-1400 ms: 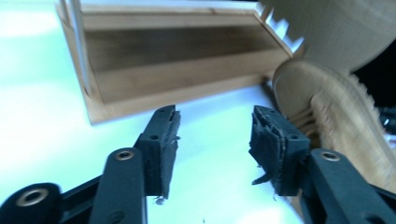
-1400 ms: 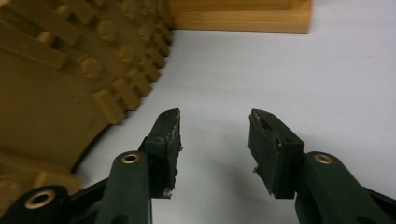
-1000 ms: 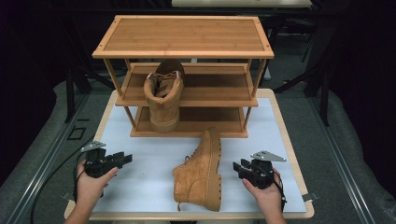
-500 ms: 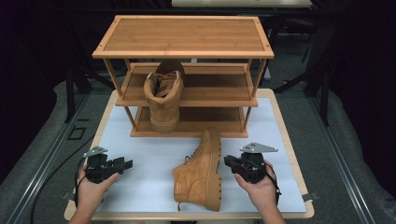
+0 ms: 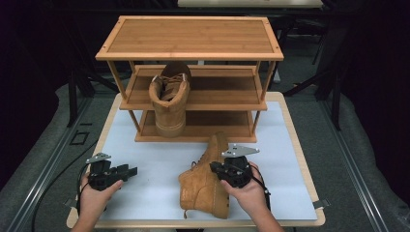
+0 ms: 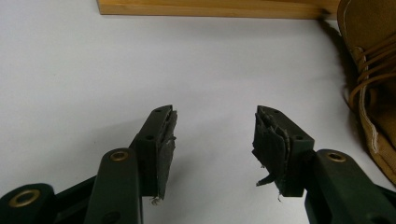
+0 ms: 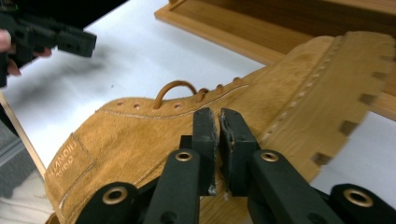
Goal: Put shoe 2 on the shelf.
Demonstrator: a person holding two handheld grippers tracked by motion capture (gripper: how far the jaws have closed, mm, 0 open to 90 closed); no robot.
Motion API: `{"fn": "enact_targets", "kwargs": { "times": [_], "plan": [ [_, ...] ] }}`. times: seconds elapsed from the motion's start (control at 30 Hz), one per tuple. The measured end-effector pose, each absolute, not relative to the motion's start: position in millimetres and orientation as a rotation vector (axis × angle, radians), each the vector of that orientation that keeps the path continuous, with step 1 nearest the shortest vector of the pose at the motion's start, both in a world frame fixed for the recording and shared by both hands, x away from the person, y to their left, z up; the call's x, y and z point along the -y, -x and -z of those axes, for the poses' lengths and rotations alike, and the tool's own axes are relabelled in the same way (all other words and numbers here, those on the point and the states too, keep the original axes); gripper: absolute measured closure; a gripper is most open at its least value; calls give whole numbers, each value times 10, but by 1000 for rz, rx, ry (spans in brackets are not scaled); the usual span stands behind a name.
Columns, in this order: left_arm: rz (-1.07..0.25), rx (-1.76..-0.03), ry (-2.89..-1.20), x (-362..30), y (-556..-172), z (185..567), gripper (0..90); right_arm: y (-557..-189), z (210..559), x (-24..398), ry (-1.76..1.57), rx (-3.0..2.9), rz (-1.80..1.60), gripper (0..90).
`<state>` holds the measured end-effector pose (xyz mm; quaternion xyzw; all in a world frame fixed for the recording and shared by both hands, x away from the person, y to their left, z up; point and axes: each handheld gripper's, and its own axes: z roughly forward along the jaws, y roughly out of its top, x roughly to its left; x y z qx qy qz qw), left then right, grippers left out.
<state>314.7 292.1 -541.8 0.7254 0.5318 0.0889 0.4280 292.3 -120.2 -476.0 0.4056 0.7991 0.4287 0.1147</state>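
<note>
Boot (image 5: 205,186) lies on its side on the desk (image 5: 145,159) at 6 o'clock from the shelf (image 5: 193,72). My right hand-held gripper (image 7: 218,128) rests over its upper, jaws nearly together on nothing; my left hand-held gripper (image 6: 212,135) gapes empty at 9 o'clock

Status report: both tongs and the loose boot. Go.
Left tongs open, over bare mat. Right tongs shut, empty, at the tan boot lying on its side. Second boot upright on the rack. Nothing blocking.

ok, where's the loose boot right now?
High view: the boot lies on its side on the white mat, front centre, before the rack, by the right gripper.
</note>
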Motion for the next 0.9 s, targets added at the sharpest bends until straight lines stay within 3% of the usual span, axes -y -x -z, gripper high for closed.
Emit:
{"fn": "enact_targets", "kwargs": {
  "times": [0.13, 0.9],
  "plan": [
    [-222, -1330, -1807, -2920, -3146, 5418, 471, -2868, 4775, 1222, -1188, -2322, -1207, 900],
    [-228, -1335, -1808, -2909, -3144, 5417, 467, -2780, 4911, 2071, -1492, -2144, -1436, 900]
  ]
}}
